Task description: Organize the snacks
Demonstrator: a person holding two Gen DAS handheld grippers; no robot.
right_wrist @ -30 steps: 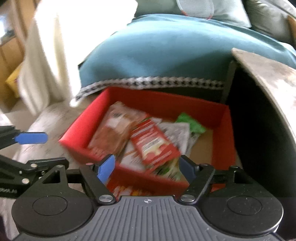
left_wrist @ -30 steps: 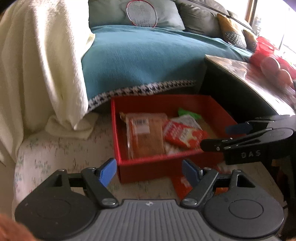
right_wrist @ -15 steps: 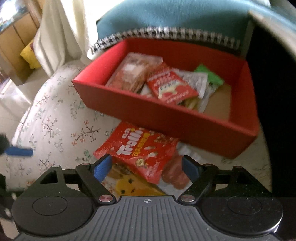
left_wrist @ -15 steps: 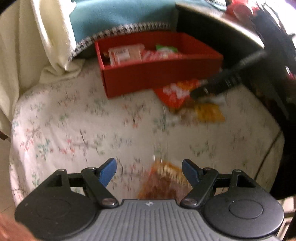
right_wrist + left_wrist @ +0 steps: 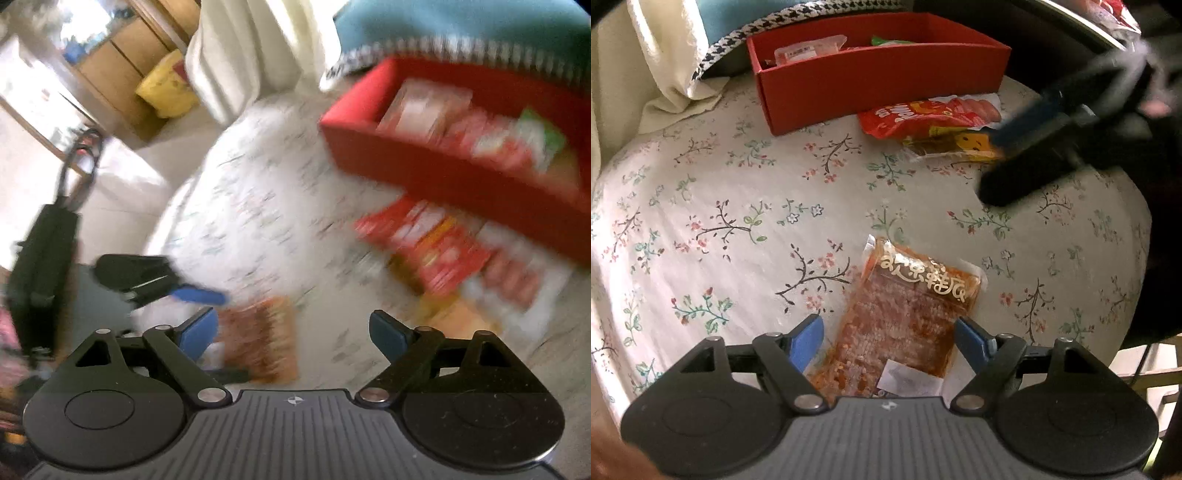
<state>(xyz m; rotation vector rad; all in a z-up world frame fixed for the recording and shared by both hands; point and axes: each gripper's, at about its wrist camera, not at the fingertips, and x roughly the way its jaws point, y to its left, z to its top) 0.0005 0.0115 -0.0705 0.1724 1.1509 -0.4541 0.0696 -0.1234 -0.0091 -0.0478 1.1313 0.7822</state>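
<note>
A red box (image 5: 886, 79) with several snack packs in it stands at the far side of a floral-covered surface (image 5: 738, 206); it shows blurred in the right wrist view (image 5: 461, 177). A clear pack of orange-brown snack (image 5: 905, 317) lies flat between the fingers of my open left gripper (image 5: 890, 338). A red gummy bag (image 5: 923, 118) and a yellow pack (image 5: 960, 146) lie in front of the box. My right gripper (image 5: 291, 332) is open and empty above the surface; it appears blurred in the left wrist view (image 5: 1034, 147), beside the yellow pack.
A cream blanket (image 5: 646, 66) hangs at the back left and a teal cover (image 5: 461, 26) lies behind the box. A dark table (image 5: 1089, 26) stands at the right. The surface's rounded edge (image 5: 1137, 229) drops off at the right.
Both grippers have pulled back from the red box and tilted down. The left one now has the orange-brown pack between its open fingers. The right one has swung left, blurred.
</note>
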